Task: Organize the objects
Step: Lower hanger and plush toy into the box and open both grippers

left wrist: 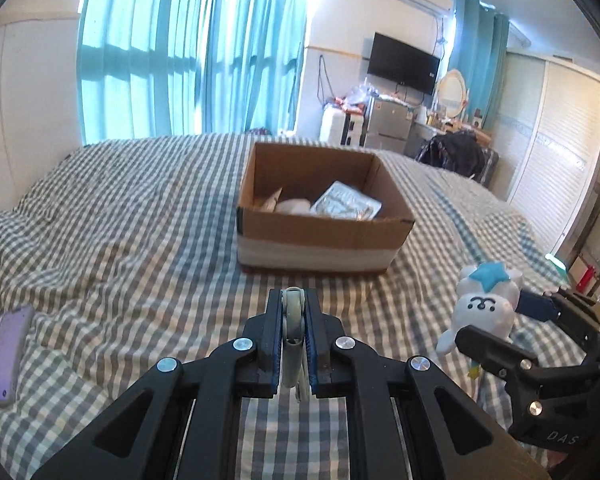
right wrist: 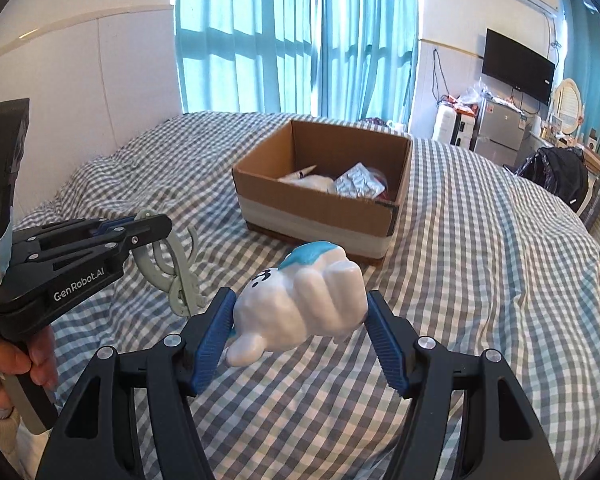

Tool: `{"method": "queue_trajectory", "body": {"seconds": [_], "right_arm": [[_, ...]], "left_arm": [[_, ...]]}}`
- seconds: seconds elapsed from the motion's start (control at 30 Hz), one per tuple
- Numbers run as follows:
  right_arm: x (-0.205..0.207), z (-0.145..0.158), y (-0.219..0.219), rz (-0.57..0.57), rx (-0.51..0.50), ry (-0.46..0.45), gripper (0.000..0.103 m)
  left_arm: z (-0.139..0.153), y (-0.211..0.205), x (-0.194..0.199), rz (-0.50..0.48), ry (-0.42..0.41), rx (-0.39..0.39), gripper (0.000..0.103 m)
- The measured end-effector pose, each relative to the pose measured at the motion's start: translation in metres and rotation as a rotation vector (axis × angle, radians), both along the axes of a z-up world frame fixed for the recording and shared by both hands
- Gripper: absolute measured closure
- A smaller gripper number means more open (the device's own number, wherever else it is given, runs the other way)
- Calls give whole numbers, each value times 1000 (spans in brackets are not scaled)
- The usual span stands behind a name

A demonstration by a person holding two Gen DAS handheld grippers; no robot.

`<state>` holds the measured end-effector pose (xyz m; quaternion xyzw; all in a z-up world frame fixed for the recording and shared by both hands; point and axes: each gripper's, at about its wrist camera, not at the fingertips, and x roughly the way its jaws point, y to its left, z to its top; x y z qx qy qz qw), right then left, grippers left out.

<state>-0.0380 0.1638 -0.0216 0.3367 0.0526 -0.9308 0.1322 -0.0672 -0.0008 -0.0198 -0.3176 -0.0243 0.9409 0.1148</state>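
My left gripper [left wrist: 294,304] is shut on a grey hair claw clip [left wrist: 293,320], held above the checked bed; the clip also shows in the right wrist view [right wrist: 176,268], hanging from that gripper [right wrist: 156,230]. My right gripper [right wrist: 300,304] is shut on a white plush toy with a blue star [right wrist: 300,300], also seen in the left wrist view [left wrist: 486,304]. An open cardboard box [left wrist: 324,236] stands on the bed ahead of both grippers [right wrist: 312,216]. It holds a silver packet [left wrist: 348,202] and white items.
A purple phone [left wrist: 6,354] lies on the bed at the left. Beyond the bed are blue curtains [left wrist: 188,48], a wall TV [left wrist: 404,62], a small fridge [left wrist: 388,124] and a cluttered desk with a chair [left wrist: 460,156].
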Motion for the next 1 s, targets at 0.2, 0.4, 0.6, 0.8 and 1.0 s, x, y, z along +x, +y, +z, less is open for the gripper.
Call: {"method": "queue_trajectory", "body": {"seconds": [0.2,0.4,0.6,0.8,1.0], "right_arm": [[-11,18,0,11,-5,41,38],[-37,40,0,30,-7,79,38],[-71,56,2,39,-11,112,38],[-114,70,5,35,-18,145,38],[-158,71,2,38,2,158,38]], "left_arm": [[20,6,-14,-14,49,14,93],[38,13,-40,-18,83,5,93],[60,14,-74,-13,133,29,93],[74,15,-111,-15,184,42,93],[69,13,-152,-10,187,69,93]]}}
